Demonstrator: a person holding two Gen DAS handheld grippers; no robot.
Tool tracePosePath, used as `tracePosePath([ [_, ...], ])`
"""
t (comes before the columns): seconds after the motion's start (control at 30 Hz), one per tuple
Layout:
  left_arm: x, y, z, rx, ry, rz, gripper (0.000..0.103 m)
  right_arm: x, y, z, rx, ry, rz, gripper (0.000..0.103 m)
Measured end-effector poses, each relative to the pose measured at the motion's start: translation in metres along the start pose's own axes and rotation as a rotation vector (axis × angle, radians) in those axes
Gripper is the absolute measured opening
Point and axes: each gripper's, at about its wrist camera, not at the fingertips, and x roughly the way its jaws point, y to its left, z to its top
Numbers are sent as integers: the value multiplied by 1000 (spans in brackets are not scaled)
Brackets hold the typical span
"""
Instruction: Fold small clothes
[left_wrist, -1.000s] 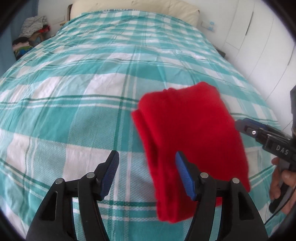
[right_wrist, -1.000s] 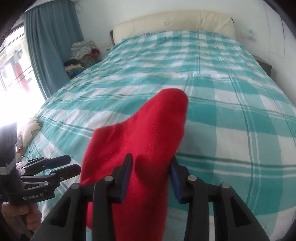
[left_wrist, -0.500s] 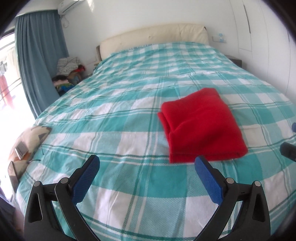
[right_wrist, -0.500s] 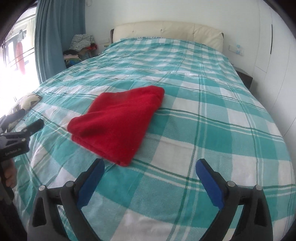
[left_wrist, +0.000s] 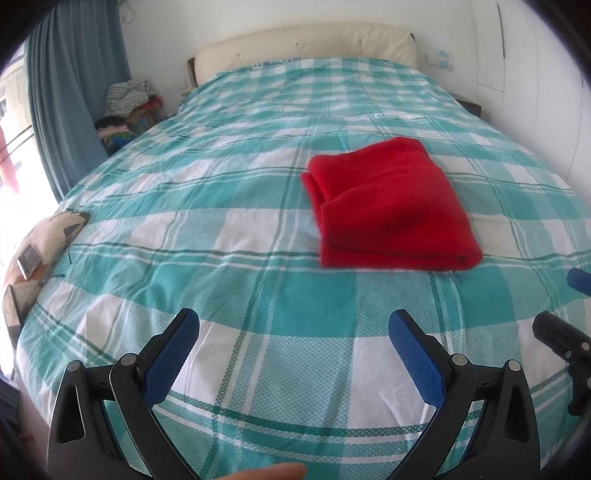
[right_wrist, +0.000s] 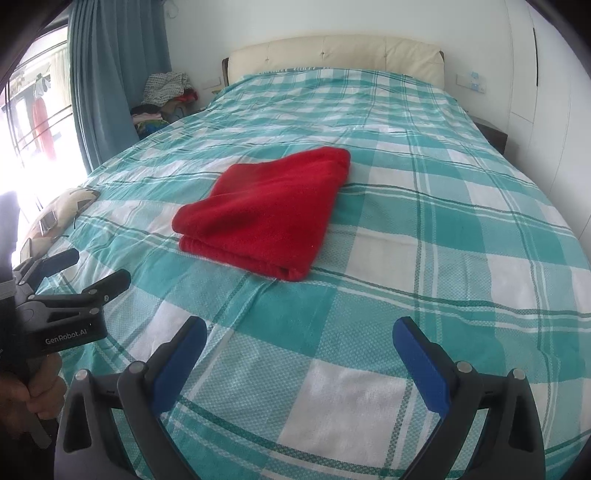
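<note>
Both claws stand wide open with nothing between their blue pads. From the left wrist view, the left claw (left_wrist: 293, 334) hangs over bare checked cloth at the near end of the bed (left_wrist: 229, 206), well short of the garment. Its jaws have just been opening, though they held wide over the last half second. From the right wrist view, the left claw also shows at the far left edge, gripped by a hand (right_wrist: 35, 391). Toward the middle of the bed lies the red garment (left_wrist: 388, 206), folded into a thick, flat rectangle, resting on the teal-and-white cover and touched by neither claw. Further right, the right claw (right_wrist: 299, 341) likewise hangs over empty cover at the near end of the bed, the folded garment ahead of it and to its left; its jaws too have just been opening. Behind the bed stands a cream headboard (right_wrist: 336, 51). A blue curtain (right_wrist: 110, 74) hangs at the left.
</note>
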Motion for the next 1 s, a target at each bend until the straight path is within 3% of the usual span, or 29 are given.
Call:
tracePosePath([
  [0.13,2,4,0,-18,11,-50,103,3,10,-4,-32,11,-3,100],
  [0.4,-5,0,2,-19,-13,-48,103,-8,11,2,-52,-40,-48,100],
  [1.0,-4,7,2,-59,-19,-8,103,-6,15,2,-85,-28,-71,100],
])
